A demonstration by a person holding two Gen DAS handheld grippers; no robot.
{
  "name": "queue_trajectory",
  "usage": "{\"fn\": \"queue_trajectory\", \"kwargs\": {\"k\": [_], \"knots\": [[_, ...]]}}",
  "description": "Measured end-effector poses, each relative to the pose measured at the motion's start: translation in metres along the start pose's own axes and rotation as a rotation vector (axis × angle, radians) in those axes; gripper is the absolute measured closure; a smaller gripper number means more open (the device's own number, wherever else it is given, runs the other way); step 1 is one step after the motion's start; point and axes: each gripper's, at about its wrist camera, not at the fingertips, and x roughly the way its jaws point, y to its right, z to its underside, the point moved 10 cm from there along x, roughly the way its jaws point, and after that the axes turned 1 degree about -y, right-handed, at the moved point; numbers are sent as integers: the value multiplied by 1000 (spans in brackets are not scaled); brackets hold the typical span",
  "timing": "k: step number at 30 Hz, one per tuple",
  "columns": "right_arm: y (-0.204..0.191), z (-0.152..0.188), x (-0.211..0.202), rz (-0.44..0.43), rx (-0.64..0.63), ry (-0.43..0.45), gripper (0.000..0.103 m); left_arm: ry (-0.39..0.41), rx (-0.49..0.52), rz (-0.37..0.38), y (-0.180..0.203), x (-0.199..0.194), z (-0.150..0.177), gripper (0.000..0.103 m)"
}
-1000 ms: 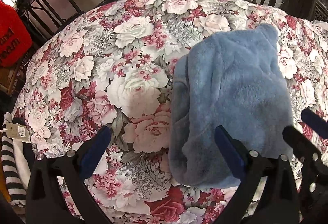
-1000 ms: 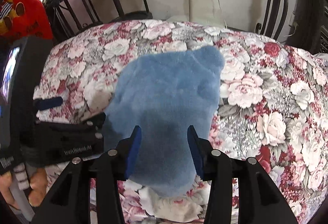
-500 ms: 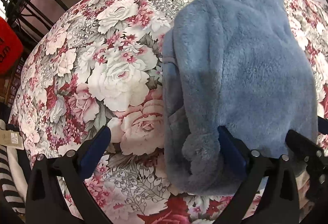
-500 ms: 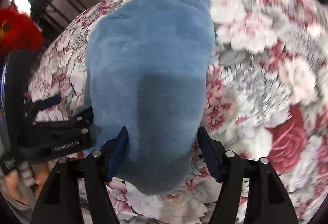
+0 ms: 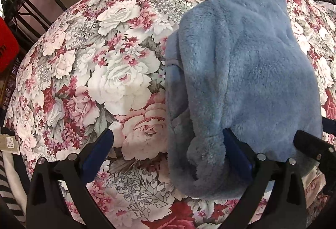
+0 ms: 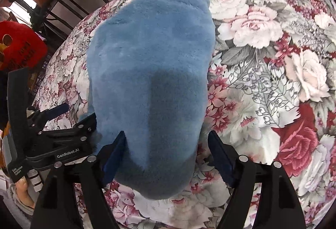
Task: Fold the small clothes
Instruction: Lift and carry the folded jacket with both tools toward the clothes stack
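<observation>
Folded fluffy blue fleece garment (image 5: 241,82) laid on the rose-patterned floral cloth (image 5: 105,73) of the worktop.

The left gripper (image 5: 168,147) was held with jaws wide, one finger pressed against the garment's near edge. The right gripper (image 6: 166,151) was spread wide astride the garment's near end, nothing gripped.
</observation>
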Motion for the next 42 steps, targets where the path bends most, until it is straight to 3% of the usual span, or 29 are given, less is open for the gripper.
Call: {"fn": "queue_trajectory", "kwargs": {"k": [3,8,14,17,22,30,39,42], "knots": [[-1,-2,-10,4,-3,15,25,-5,-28,39,-4,-9,-3,5],[5,-4,-26,-2,20,41,25,-20,-120,197,-5,-22,-9,5],[9,-7,-38,-71,85,70,24,-10,-169,362,6,-33,-18,5],[14,-10,-39,-111,118,83,24,-42,-172,425,18,-25,-17,5],[22,-14,-27,-152,184,67,24,-86,-152,435,32,-9,-13,5],[27,-22,-11,-247,283,60,24,-131,-181,526,43,10,-11,5],[19,-30,15,-320,343,50,22,-285,-373,814,50,41,2,4],[18,-33,22,-346,359,50,20,-278,-363,839,53,43,1,4]]}}
